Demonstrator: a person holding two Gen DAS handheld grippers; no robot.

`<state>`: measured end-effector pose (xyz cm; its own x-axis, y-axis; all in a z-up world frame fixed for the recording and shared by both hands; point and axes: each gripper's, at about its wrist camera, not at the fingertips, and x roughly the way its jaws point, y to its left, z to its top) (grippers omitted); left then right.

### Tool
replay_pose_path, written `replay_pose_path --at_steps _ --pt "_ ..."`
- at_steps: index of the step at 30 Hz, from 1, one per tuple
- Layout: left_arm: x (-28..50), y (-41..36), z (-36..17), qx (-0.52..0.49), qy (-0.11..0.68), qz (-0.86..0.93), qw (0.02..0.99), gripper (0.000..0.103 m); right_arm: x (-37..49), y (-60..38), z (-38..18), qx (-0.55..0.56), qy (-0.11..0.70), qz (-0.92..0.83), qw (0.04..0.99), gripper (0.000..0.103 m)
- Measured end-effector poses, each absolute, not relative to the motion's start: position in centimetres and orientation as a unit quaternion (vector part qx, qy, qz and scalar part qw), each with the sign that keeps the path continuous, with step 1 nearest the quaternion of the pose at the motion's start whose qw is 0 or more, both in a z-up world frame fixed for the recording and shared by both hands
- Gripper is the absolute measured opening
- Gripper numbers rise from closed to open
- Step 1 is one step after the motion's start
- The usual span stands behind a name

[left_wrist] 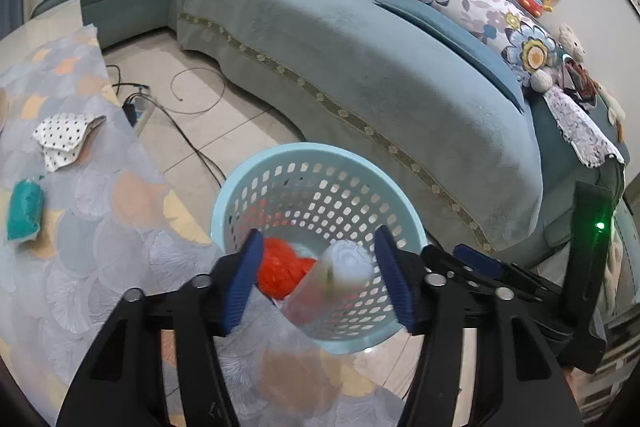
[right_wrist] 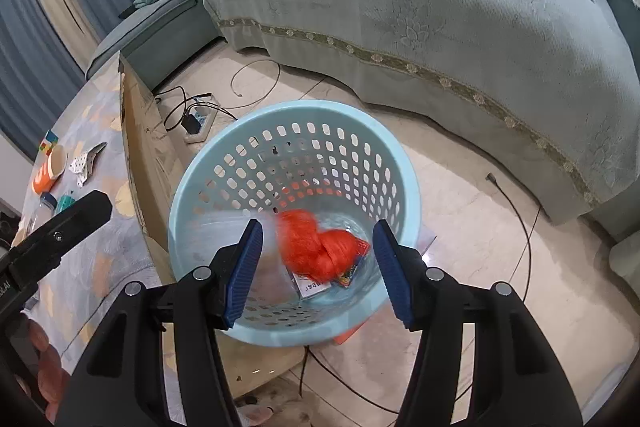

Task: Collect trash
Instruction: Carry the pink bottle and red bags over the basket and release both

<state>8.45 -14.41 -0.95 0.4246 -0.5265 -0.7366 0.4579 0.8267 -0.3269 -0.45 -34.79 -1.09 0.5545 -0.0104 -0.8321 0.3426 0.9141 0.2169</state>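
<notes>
A light blue perforated trash basket [left_wrist: 256,183] stands on the floor beside the table; it also shows in the right wrist view [right_wrist: 200,195]. Inside lie an orange mesh wad [left_wrist: 282,273] [right_wrist: 316,247] and printed paper scraps [right_wrist: 314,285]. My left gripper [left_wrist: 320,277] is open above the basket; a blurred clear plastic cup [left_wrist: 332,287] with white inside is between its fingers, not touching them. My right gripper [right_wrist: 318,273] is open and empty over the basket. On the table lie a teal wad [left_wrist: 25,211] and a polka-dot wrapper [left_wrist: 64,137].
A table with a patterned cloth [left_wrist: 100,227] is at the left. An orange cup [right_wrist: 50,169] and a clear jar [right_wrist: 44,205] lie on it. A teal sofa [left_wrist: 360,67] stands behind. A power strip [right_wrist: 198,121] and cables [right_wrist: 524,227] lie on the tile floor.
</notes>
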Motion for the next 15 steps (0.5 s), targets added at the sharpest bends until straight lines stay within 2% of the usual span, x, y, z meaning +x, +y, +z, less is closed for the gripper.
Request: replay_pose_path --at_steps 15 --pt "7.7 -11.4 1.7 -0.051 0.429 -0.285 0.856 0.057 -0.5 -31.5 2.5 0.153 0.442 -0.074 0.881 0.054"
